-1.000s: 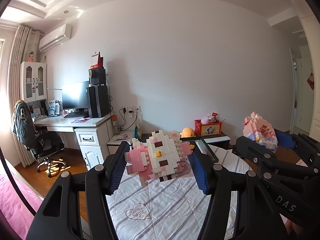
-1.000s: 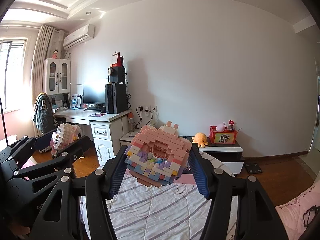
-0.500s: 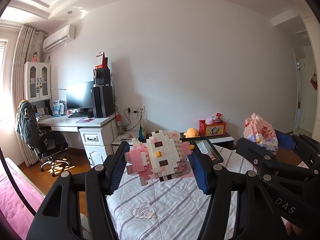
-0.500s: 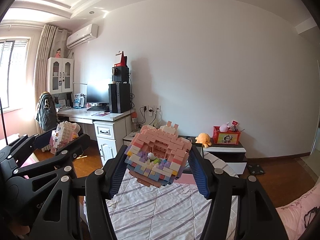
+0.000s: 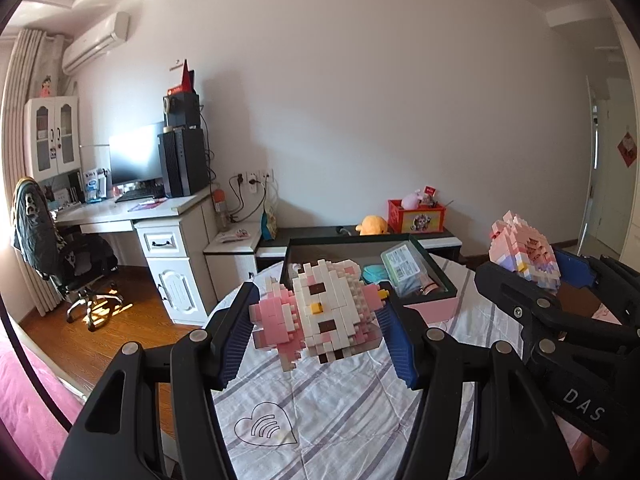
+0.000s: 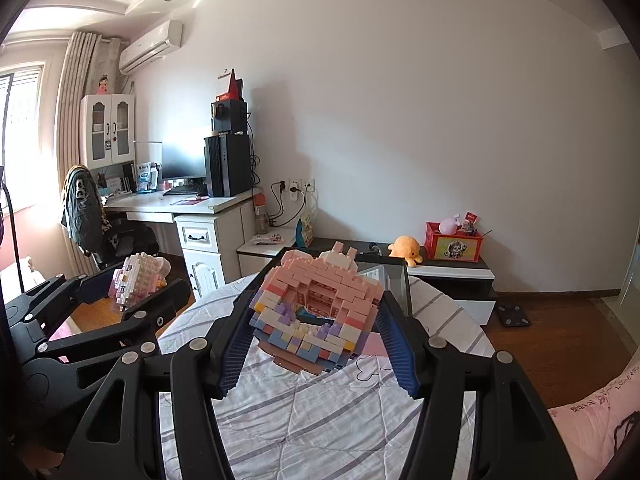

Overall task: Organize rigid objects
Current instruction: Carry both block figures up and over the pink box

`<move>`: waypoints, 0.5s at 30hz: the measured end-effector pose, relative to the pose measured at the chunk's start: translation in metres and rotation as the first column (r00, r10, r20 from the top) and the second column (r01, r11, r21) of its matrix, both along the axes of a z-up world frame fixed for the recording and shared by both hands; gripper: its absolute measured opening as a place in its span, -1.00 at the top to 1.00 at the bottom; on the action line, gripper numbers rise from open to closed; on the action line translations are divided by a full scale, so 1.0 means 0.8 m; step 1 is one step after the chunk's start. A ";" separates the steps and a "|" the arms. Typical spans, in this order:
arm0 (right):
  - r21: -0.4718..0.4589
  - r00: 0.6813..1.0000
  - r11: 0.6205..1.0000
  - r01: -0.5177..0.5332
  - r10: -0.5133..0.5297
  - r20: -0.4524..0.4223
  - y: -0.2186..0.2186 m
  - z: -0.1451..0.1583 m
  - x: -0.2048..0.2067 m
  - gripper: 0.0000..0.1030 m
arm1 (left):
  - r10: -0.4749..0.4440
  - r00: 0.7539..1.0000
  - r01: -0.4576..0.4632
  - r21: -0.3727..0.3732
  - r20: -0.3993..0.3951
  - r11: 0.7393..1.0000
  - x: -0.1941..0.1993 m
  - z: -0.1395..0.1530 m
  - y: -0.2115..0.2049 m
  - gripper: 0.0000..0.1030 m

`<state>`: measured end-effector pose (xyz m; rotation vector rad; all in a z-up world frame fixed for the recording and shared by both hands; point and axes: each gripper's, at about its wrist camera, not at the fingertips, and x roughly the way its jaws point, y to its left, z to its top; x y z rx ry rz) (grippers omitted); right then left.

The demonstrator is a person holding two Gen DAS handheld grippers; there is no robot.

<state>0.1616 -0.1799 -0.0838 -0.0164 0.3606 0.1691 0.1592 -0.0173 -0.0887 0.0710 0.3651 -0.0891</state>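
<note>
A white desk (image 5: 120, 212) with a monitor (image 5: 136, 158) and a black computer tower (image 5: 186, 160) stands by the left wall, an office chair (image 5: 60, 256) draped with a dark jacket before it. Along the far wall runs a low dark cabinet (image 6: 452, 270) carrying an orange plush toy (image 6: 406, 250) and a red box (image 6: 454, 246). Nearer, a round worktop under a striped cloth (image 5: 340, 408) bears a dark-rimmed tray (image 5: 436, 292) that already holds a clear plastic case (image 5: 406, 266) and some small items too jumbled to name. The left gripper (image 5: 318, 328) is pinched on a pink and white brick figure (image 5: 320, 316), held in the air above the cloth, just short of the tray. Beside it, the right gripper (image 6: 314, 322) pinches a pink and pastel brick model (image 6: 316, 312), likewise raised over the cloth with the tray behind it. Both grippers tilt slightly downward toward the worktop, side by side and apart.
</note>
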 end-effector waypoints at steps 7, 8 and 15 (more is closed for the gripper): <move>-0.022 0.995 1.000 -0.019 0.017 -0.099 -0.003 -0.037 0.099 -0.19 | -0.022 0.995 0.025 0.032 -0.100 0.999 0.112 -0.031 -0.010 -0.18; -0.029 0.994 0.999 -0.021 0.018 -0.107 -0.002 -0.040 0.114 -0.19 | -0.023 0.993 0.027 0.039 -0.118 0.999 0.133 -0.035 -0.011 -0.18; -0.053 0.978 0.997 -0.054 0.043 -0.205 0.006 -0.071 0.232 -0.19 | -0.006 0.972 0.021 0.063 -0.233 0.998 0.263 -0.069 -0.015 -0.18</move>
